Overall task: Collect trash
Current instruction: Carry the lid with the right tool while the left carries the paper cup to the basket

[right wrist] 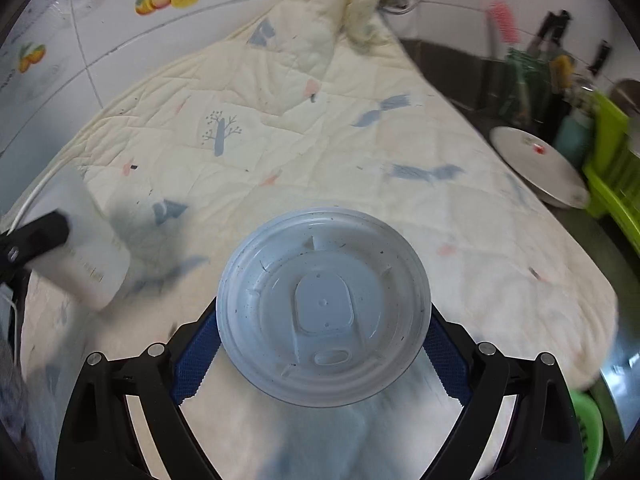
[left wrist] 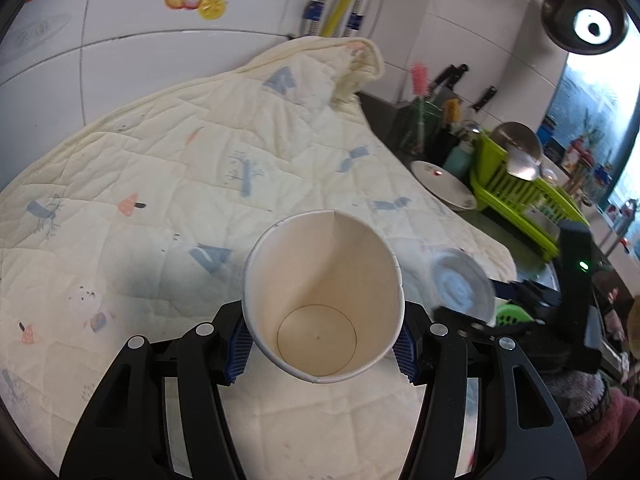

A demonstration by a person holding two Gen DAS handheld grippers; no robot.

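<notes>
My left gripper (left wrist: 323,350) is shut on a white paper cup (left wrist: 324,300), mouth towards the camera, empty inside, held above a cream quilted cloth (left wrist: 180,168). My right gripper (right wrist: 320,354) is shut on a white plastic cup lid (right wrist: 323,306), held flat-on above the same cloth (right wrist: 320,128). In the left wrist view the lid (left wrist: 462,286) and the right gripper (left wrist: 560,304) show blurred at the right. In the right wrist view the cup (right wrist: 86,248) and the left gripper's finger (right wrist: 36,236) show blurred at the left.
A tiled wall (left wrist: 120,20) with fruit stickers stands behind the cloth. To the right are a white plate (left wrist: 442,188), a green dish rack (left wrist: 516,188) with a metal bowl, a knife block and a sink area. A green object (right wrist: 586,420) lies at the lower right.
</notes>
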